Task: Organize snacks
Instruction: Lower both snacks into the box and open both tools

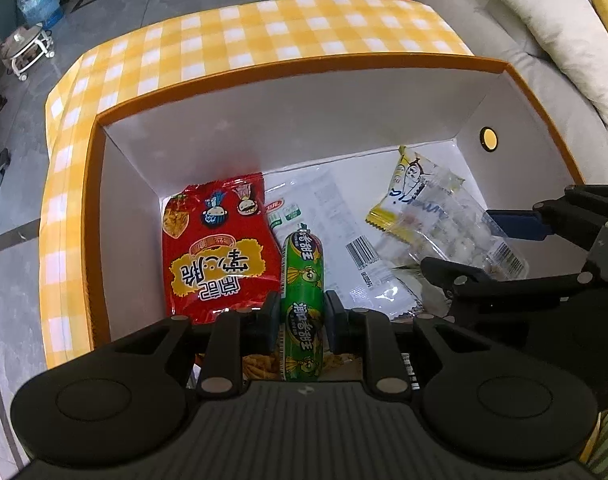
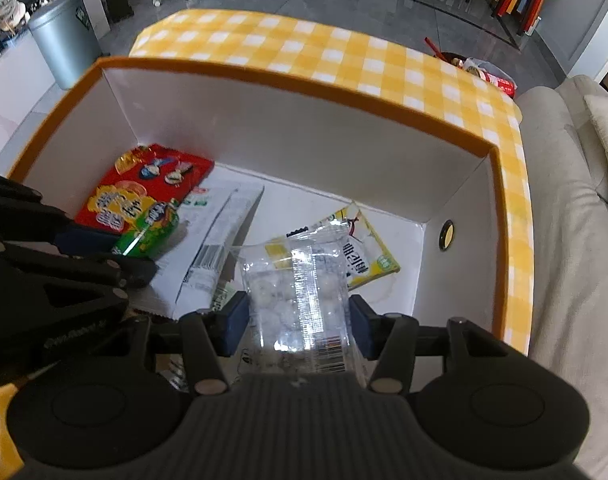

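Your left gripper pinches the green sausage lengthwise, pointing straight ahead into the box — your right gripper clamps the clear bag alongside.

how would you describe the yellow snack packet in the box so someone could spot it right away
Find the orange-rimmed box on the checked yellow tablecloth. On its white floor, near the side wall with the round hole, lies the yellow packet, partly under the clear bag of white balls. It is the only yellow packet there; the others are red, green, white or clear.
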Demonstrator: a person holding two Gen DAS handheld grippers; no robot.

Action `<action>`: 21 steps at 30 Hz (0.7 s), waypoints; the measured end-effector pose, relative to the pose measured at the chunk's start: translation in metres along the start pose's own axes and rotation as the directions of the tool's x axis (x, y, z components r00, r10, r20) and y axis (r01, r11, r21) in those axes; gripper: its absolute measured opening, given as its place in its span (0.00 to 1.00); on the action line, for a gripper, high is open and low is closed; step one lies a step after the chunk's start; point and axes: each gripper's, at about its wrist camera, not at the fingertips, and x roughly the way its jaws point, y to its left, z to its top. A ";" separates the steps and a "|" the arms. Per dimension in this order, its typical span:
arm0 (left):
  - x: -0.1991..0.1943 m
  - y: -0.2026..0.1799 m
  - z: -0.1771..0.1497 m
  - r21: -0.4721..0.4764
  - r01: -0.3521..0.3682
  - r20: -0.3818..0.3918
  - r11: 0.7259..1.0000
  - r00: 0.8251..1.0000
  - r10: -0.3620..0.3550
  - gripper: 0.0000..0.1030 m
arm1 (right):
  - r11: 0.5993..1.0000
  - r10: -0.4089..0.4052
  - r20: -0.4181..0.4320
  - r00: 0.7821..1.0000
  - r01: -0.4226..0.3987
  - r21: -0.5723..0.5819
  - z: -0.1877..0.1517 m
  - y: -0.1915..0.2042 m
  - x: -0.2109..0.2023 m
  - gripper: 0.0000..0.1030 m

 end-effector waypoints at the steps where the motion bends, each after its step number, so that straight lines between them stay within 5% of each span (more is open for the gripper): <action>1: 0.000 0.000 0.000 0.001 -0.002 0.001 1.000 1.000 0.002 0.24 | 1.000 0.000 -0.002 1.000 0.000 0.001 0.000 0.000 0.001 0.50; 7: -0.002 -0.001 -0.001 -0.001 -0.003 0.003 1.000 1.000 0.003 0.27 | 1.000 -0.009 -0.002 1.000 0.009 -0.005 0.000 -0.002 0.000 0.53; 10: -0.010 -0.001 -0.002 0.000 -0.013 0.025 1.000 1.000 0.013 0.42 | 1.000 -0.008 0.009 1.000 0.008 -0.009 0.000 -0.002 -0.004 0.54; 21: -0.051 0.003 -0.010 -0.020 -0.065 0.117 0.998 0.991 0.067 0.65 | 0.999 -0.047 0.080 0.996 0.047 -0.003 -0.001 0.000 -0.036 0.70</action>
